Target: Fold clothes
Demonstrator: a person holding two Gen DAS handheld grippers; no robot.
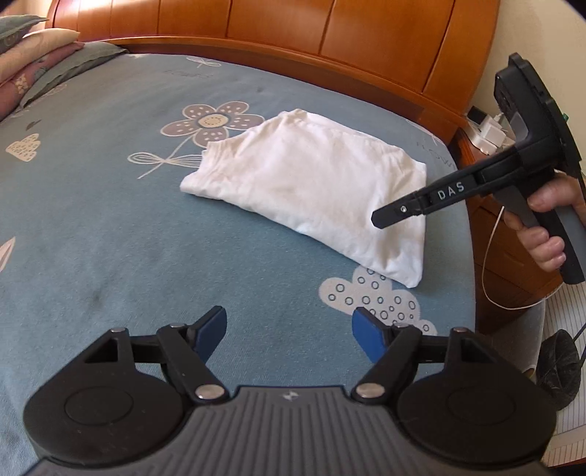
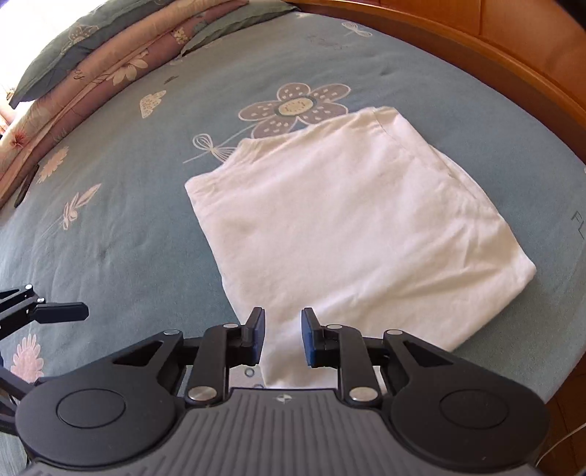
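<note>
A white garment [image 1: 311,190] [image 2: 348,227] lies folded into a flat packet on the blue flowered bedsheet [image 1: 110,238] [image 2: 128,238]. My left gripper [image 1: 289,329] hovers over bare sheet short of the packet's near edge, open wide with nothing between its blue pads. My right gripper [image 2: 282,333] hangs above the packet's near corner. Its jaws stand a narrow gap apart and the cloth shows through that gap, unpinched. From the left wrist view, the right gripper [image 1: 381,219] reaches in from the right over the garment, held by a person's hand [image 1: 545,219]. One left finger [image 2: 62,313] shows at the left edge.
Stacked pillows and quilts [image 1: 36,62] [image 2: 91,73] sit at the far left of the bed. A wooden headboard [image 1: 293,29] runs along the back. A wooden nightstand [image 1: 512,256] with white plugs [image 1: 487,135] stands past the bed's right edge.
</note>
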